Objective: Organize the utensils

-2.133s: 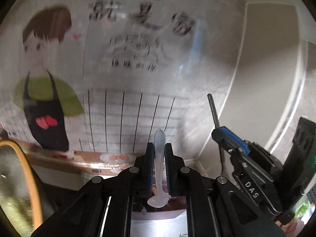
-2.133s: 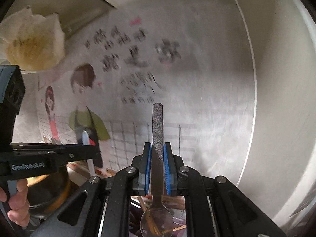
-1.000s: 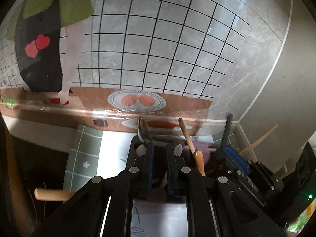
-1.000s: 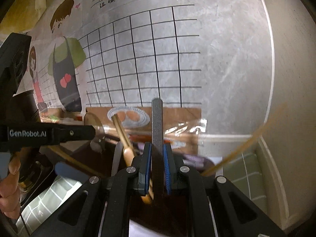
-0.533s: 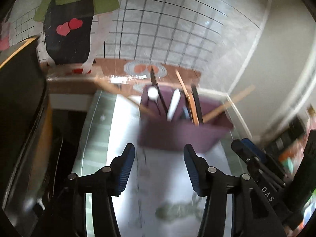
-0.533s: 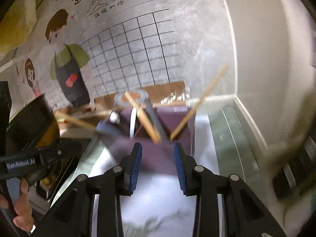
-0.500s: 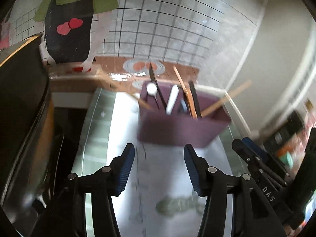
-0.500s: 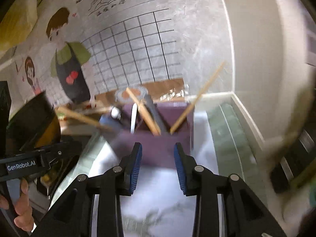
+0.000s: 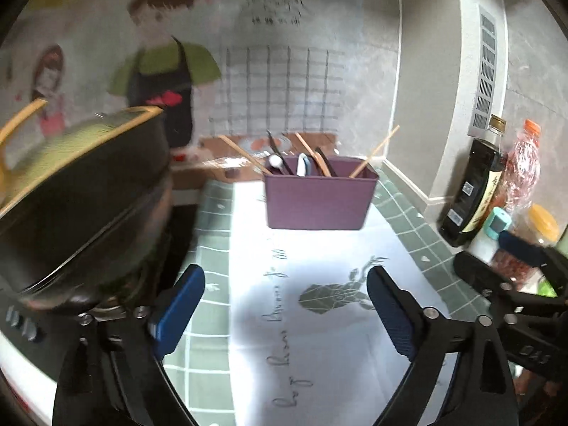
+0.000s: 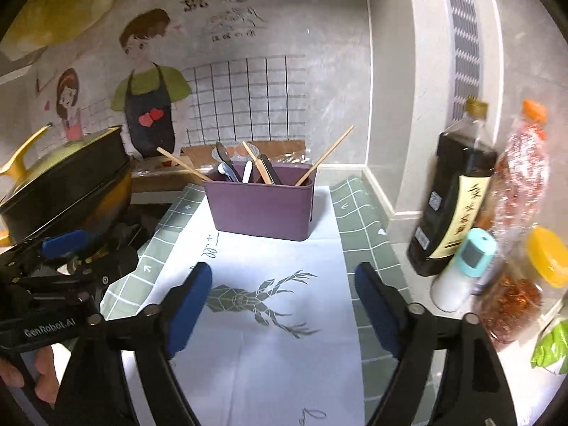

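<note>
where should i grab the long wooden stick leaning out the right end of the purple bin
Grip the long wooden stick on its bare upper shaft, above the rim of the purple plastic bin. Come from above right: it tilts outward there, clear of the other utensils crowded mid-bin.

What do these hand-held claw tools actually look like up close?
Each is a black plastic frame with silver screws and two fingers tipped with ribbed blue pads. The left gripper carries white lettering, "GenRobot.AI", on its side in the right wrist view. The right gripper looks the same. No cables or sleeves show.
</note>
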Demonstrator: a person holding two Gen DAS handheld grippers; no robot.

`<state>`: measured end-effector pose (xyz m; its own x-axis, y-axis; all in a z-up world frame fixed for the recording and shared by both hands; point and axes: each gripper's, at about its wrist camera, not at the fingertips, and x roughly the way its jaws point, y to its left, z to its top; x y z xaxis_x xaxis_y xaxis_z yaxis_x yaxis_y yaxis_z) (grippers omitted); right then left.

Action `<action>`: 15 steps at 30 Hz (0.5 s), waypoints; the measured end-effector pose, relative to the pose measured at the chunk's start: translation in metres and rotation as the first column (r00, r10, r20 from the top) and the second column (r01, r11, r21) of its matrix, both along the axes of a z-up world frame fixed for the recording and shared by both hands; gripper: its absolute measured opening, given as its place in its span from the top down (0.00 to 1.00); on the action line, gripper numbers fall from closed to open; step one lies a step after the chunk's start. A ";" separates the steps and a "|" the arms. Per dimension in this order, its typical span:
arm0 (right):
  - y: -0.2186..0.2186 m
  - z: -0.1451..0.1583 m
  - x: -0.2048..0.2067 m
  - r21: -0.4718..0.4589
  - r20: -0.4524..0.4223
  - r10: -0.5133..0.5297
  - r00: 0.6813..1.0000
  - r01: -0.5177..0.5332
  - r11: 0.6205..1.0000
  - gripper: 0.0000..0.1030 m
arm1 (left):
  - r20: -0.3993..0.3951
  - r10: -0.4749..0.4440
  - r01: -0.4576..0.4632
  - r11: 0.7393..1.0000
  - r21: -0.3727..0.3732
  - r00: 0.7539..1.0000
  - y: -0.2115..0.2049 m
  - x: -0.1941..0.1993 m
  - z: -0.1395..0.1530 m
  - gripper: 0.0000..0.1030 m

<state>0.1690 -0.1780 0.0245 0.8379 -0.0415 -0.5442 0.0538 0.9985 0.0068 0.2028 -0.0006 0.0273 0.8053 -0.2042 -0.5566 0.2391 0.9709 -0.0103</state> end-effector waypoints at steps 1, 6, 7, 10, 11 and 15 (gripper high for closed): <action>0.000 0.000 -0.009 -0.016 0.018 0.005 1.000 -0.004 1.000 0.19 | 0.025 0.014 -0.014 1.000 0.008 1.000 -0.001 -0.009 0.000 0.10; -0.006 -0.003 -0.034 -0.047 0.031 0.027 0.999 -0.025 0.999 0.17 | 0.065 0.068 -0.069 0.998 0.014 0.996 -0.006 -0.050 0.001 0.09; -0.010 -0.004 -0.037 -0.033 0.023 0.022 0.999 -0.022 0.999 0.17 | 0.069 0.069 -0.070 0.997 0.020 0.995 -0.008 -0.058 0.002 0.09; -0.026 -0.006 -0.046 0.036 0.004 0.016 1.000 -0.016 0.999 0.16 | 0.077 0.089 -0.091 0.995 0.028 0.993 -0.010 -0.075 0.003 0.04; -0.029 -0.005 -0.048 0.048 0.003 0.024 1.000 -0.024 0.999 0.16 | 0.075 0.095 -0.097 0.995 0.018 0.993 -0.010 -0.079 0.003 0.04; -0.029 -0.003 -0.058 0.029 0.011 0.048 0.999 -0.048 0.998 0.16 | 0.054 0.119 -0.119 0.993 -0.018 0.991 -0.010 -0.092 0.004 0.04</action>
<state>0.1112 -0.2070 0.0220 0.8442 0.0143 -0.5358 0.0060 0.9993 0.0360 0.1109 -0.0111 0.0316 0.8537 -0.1130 -0.5084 0.1225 0.9924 -0.0149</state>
